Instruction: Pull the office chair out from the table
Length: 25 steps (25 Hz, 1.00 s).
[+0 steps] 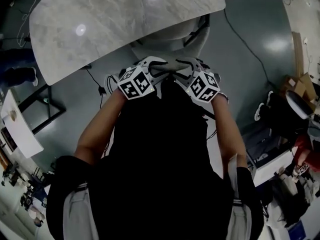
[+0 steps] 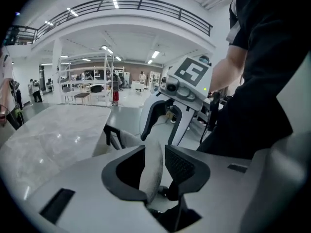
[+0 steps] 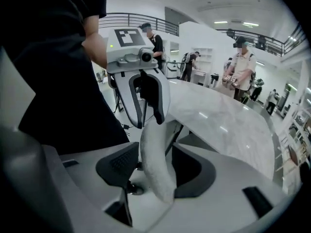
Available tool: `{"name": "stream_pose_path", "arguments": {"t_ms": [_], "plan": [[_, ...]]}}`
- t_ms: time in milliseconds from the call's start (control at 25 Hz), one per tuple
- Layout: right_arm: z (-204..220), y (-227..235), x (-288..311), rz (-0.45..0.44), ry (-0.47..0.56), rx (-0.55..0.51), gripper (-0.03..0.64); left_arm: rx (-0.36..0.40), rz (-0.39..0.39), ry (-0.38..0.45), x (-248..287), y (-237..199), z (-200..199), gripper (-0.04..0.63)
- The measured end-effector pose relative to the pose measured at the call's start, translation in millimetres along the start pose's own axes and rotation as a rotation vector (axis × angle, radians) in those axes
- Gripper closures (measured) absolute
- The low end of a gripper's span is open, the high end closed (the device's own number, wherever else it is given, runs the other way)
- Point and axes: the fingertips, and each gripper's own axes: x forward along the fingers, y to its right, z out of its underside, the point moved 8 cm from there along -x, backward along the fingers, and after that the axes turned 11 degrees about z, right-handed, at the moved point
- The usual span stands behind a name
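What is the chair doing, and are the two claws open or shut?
office chair, tucked in at the table, not pulled out yet.
left claw, open, chair's back edge between its jaws.
right claw, open, chair's back edge between its jaws.

The office chair (image 1: 170, 41) stands tucked under the near edge of the tabletop (image 1: 125, 19). The left hand-held gripper (image 1: 152, 66) and the right hand-held gripper (image 1: 190, 66) sit side by side at the top rim of its backrest, and the rim stands between each one's parted jaws.
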Motion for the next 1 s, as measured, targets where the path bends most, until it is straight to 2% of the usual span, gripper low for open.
{"name": "stream_pose_path", "arguments": {"t_ms": [160, 320, 440, 600, 800, 1000], "plan": [[5, -7, 17, -0.064, -0.043, -0.075, 0.411, 0.037, -0.007, -0.093, 17, -2, 7, 0.463], [12, -12, 31, -0.086, -0.109, -0.144, 0.411, 0.190, -0.004, -0.327, 37, 2, 19, 0.431], [15, -16, 38, -0.091, -0.145, -0.204, 0.411, 0.230, -0.008, -0.429, 47, 3, 26, 0.423], [18, -18, 48, -0.070, -0.161, -0.266, 0.413, 0.250, -0.020, -0.505, 61, 2, 34, 0.423], [21, -21, 55, -0.076, -0.191, -0.314, 0.413, 0.234, -0.024, -0.557, 72, -1, 39, 0.423], [24, -27, 61, -0.068, -0.223, -0.365, 0.428, 0.208, -0.038, -0.561, 78, -2, 39, 0.423]]}}
